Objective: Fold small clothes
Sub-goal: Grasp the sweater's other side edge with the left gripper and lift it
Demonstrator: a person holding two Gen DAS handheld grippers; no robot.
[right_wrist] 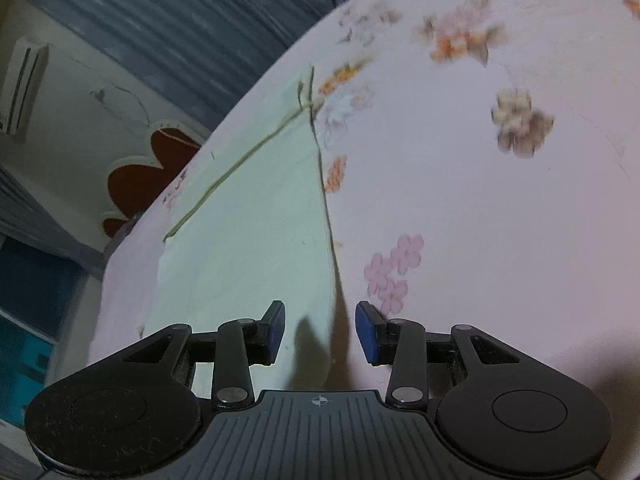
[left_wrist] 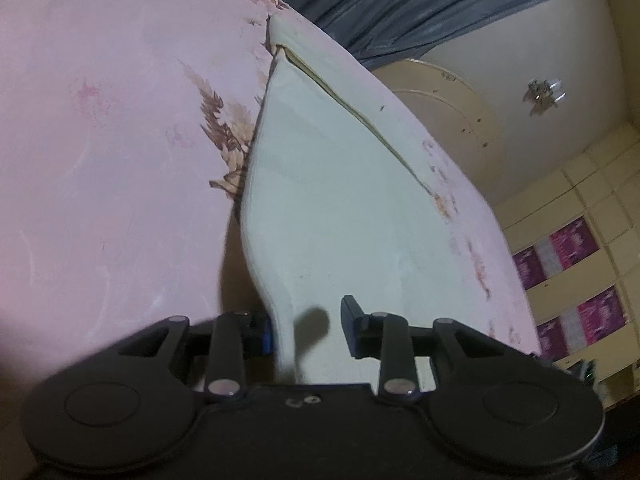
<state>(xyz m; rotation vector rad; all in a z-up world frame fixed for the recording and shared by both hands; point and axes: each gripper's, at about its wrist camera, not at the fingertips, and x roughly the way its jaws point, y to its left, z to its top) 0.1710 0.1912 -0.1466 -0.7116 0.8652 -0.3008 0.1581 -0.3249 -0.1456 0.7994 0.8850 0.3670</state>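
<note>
Both tongs read as released from where I sit: my left gripper point(left_wrist: 307, 330) has its 2 blue-padded jaws spread, with the near end of the pale green garment point(left_wrist: 340, 200) rising up between them, and I cannot make out either pad pressing the cloth. My right gripper point(right_wrist: 320, 330) is spread just as wide, its left pad over the garment's point(right_wrist: 256, 216) near end and its right pad beyond the cloth's edge, above the sheet. Taking the garment as my landmark, it lies flat on the pink floral bedsheet point(left_wrist: 100, 140), long and narrowing toward its far end, with a yellowish seam point(right_wrist: 236, 168) running along one long side. A brown leaf print point(left_wrist: 224, 136) on the sheet sits just beside the garment's edge in the left wrist view, partly tucked under it. Pink flower prints point(right_wrist: 394, 270) lie near the garment's other edge in the right wrist view. Dark grey curtains point(left_wrist: 420, 0) hang beyond the garment's far end, past the bed edge
</note>
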